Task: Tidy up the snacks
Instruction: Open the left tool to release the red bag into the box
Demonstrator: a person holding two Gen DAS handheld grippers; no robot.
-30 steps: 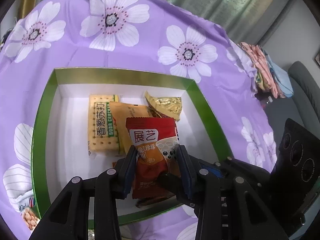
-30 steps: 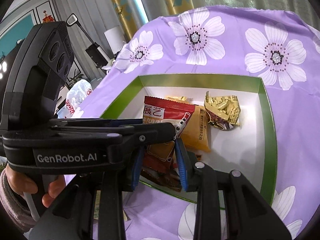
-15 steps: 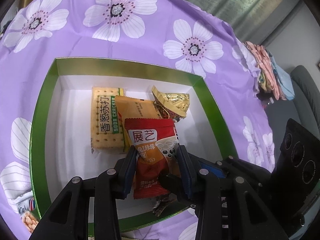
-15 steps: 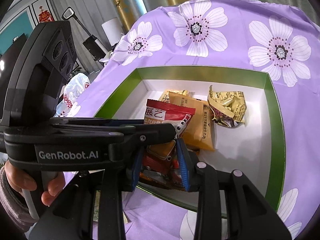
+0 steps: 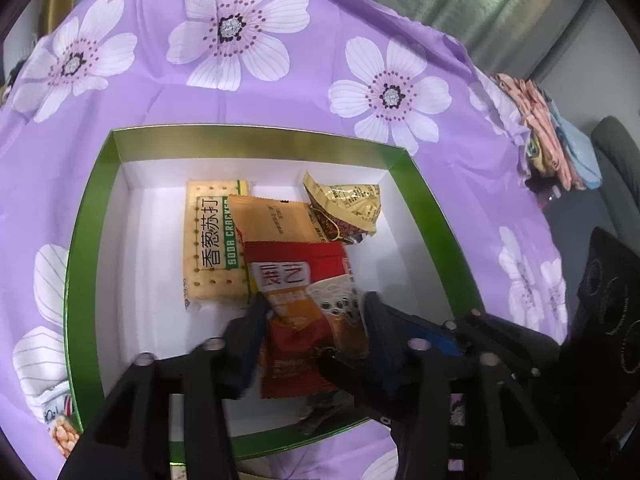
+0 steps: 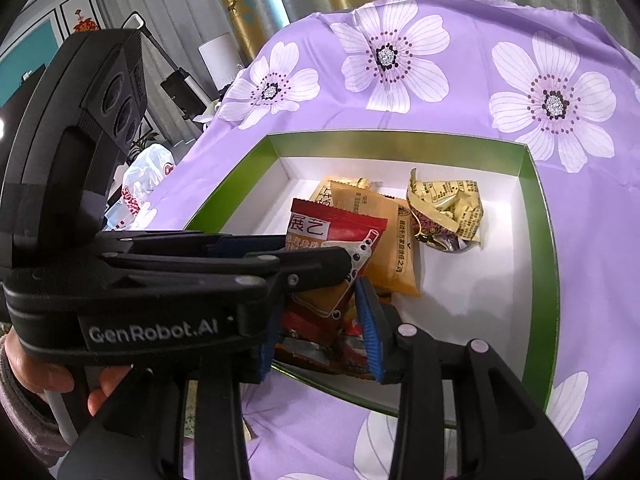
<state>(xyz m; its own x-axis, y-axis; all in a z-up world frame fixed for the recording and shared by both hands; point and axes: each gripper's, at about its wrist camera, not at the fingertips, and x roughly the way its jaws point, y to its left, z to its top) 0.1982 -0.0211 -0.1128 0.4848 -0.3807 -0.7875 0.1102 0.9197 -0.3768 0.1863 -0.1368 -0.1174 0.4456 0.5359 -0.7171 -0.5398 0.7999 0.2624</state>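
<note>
A green box point(image 5: 256, 142) with a white inside holds a soda cracker pack point(image 5: 208, 240), an orange packet point(image 5: 272, 220) and a crumpled gold packet point(image 5: 344, 208). A red packet point(image 5: 296, 276) lies over the orange one, between the fingers of my left gripper point(image 5: 314, 312). Those jaws are opening and blurred, and the pads no longer squeeze it. In the right wrist view my right gripper point(image 6: 320, 332) hangs over the box's near wall, its jaws also opening. A dark red-brown packet point(image 6: 312, 312) sits loosely between its blue pads. The left gripper point(image 6: 348, 264) crosses just above it.
A purple flowered cloth point(image 5: 240, 80) covers the table around the box point(image 6: 536, 280). A peanut packet point(image 5: 60, 428) lies outside the box's left wall. Folded pink and blue things point(image 5: 552, 136) sit at the far right edge. A hand point(image 6: 48, 384) holds the left gripper's handle.
The left gripper's fingers have spread apart and let go of the red packet, which now sits lower in the box. The right gripper's pads have widened a little.
</note>
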